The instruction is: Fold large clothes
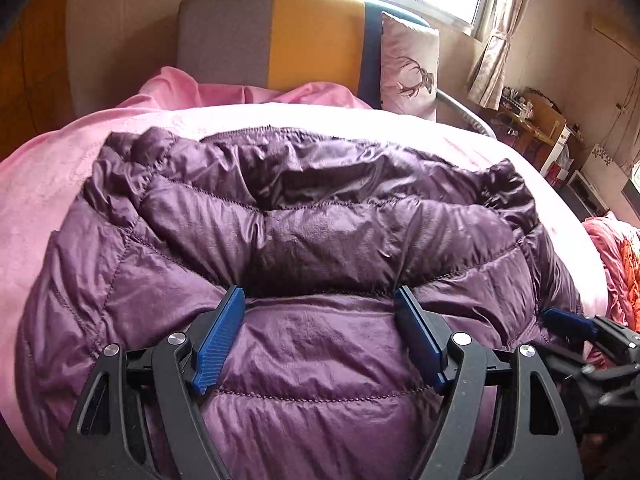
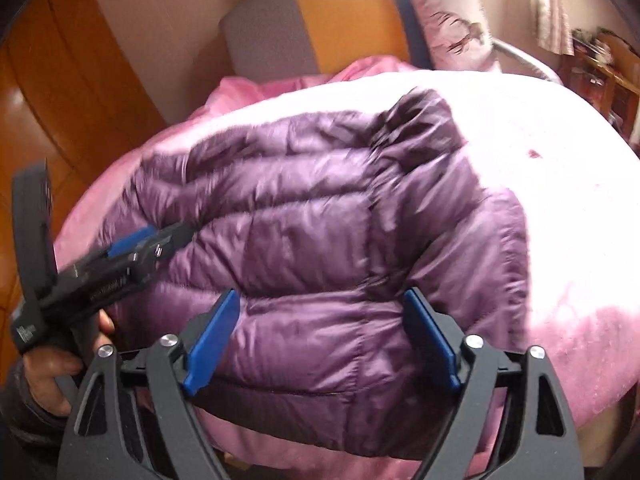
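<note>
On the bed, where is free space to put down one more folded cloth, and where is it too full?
Free: the pale pink sheet between the purple down jacket and the deer pillow. Another strip lies between the jacket's collar and the headboard. Crowded: the near edge, where the left gripper and right gripper stand open over the jacket.

Black tongs (image 1: 320,300), ribbed blue pads (image 1: 218,344)

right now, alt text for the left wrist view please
A purple puffer jacket lies spread on a pink bedspread, with the left gripper over it, jaws open. Behind stands a grey, yellow and blue headboard and a deer-print pillow.
</note>
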Demonstrator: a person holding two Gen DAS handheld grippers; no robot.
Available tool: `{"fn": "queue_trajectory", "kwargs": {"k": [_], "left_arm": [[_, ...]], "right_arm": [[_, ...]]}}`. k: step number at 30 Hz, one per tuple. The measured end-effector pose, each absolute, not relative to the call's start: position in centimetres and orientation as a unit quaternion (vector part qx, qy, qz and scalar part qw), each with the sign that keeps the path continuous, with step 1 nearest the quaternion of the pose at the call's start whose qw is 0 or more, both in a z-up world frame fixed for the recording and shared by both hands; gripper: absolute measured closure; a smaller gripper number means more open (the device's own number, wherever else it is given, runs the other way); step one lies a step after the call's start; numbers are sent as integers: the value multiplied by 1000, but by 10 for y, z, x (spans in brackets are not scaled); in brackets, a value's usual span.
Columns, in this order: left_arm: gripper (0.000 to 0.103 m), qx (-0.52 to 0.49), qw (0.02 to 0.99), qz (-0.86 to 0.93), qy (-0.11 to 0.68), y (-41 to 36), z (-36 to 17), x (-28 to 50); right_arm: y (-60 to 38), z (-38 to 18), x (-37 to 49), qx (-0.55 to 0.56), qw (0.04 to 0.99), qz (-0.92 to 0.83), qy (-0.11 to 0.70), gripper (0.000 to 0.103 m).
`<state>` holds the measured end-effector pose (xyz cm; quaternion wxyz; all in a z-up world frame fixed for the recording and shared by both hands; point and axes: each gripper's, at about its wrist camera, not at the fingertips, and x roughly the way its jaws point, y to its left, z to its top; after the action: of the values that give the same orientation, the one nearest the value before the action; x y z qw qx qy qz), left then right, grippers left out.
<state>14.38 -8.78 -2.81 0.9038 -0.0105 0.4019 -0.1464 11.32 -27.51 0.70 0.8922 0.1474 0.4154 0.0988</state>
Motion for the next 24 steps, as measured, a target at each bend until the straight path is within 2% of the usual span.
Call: {"fn": "queue_trajectory", "kwargs": {"k": [6,16,24], "left_arm": [[27,-11,914,-145,380,-85,-13,136],[27,-28,906,-159,390,-79,-12,142],[27,-87,900,-159,397,-47,-11,155]], "right_arm": [[-332,6,105,219,885,33,410,11],[-370,-47,105,353,817,50,453,5],[-372,-55,110,367,811,68,451,2]]}}
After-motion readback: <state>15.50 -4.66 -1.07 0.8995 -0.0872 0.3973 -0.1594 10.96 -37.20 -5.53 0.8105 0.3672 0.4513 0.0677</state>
